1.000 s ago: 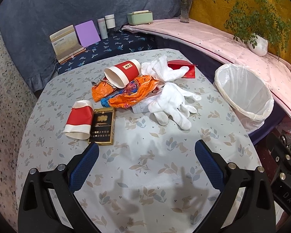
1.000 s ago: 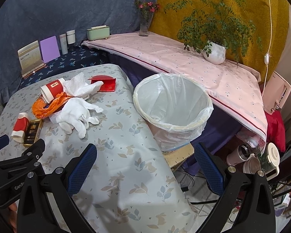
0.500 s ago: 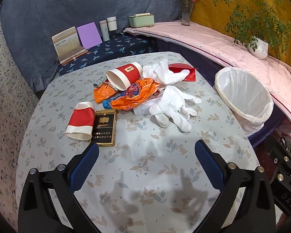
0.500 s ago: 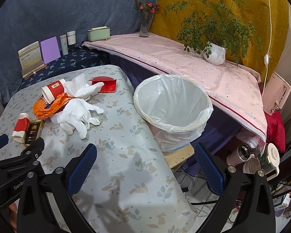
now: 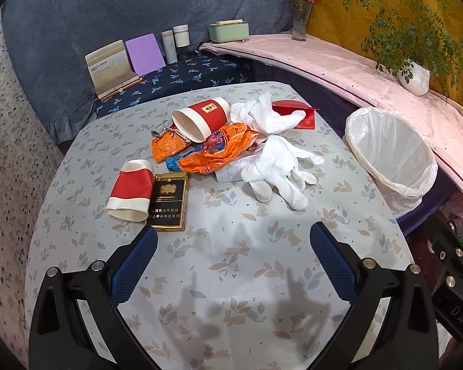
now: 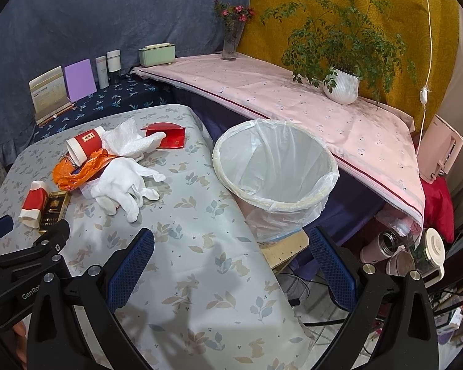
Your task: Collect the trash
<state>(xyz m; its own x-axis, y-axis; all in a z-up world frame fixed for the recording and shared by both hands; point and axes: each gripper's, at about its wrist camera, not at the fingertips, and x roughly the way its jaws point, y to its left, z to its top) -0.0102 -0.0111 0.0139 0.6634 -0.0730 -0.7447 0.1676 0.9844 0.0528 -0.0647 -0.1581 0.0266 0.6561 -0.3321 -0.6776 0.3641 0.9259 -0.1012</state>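
Note:
Trash lies on the floral table (image 5: 231, 262): a flattened red cup (image 5: 129, 189), a black cigarette box (image 5: 169, 200), an upright-lying red cup (image 5: 202, 118), an orange wrapper (image 5: 213, 151), white gloves (image 5: 281, 166), a crumpled white tissue (image 5: 262, 114) and a red envelope (image 5: 296, 114). A bin lined with a white bag (image 5: 392, 157) stands off the table's right edge; it also shows in the right wrist view (image 6: 274, 166). My left gripper (image 5: 231, 262) is open and empty, short of the trash. My right gripper (image 6: 231, 265) is open and empty, over the table's right edge near the bin.
A pink-covered ledge (image 6: 262, 92) holds a potted plant (image 6: 339, 83), a flower vase (image 6: 231, 43) and a green box (image 6: 156, 54). Booklets and bottles (image 5: 123, 61) stand on a dark shelf behind the table. Flasks and cables (image 6: 401, 256) lie on the floor right.
The left gripper has drawn back and up slightly, so the trash sits farther off in its view. The right gripper has barely moved. Nothing was grasped.

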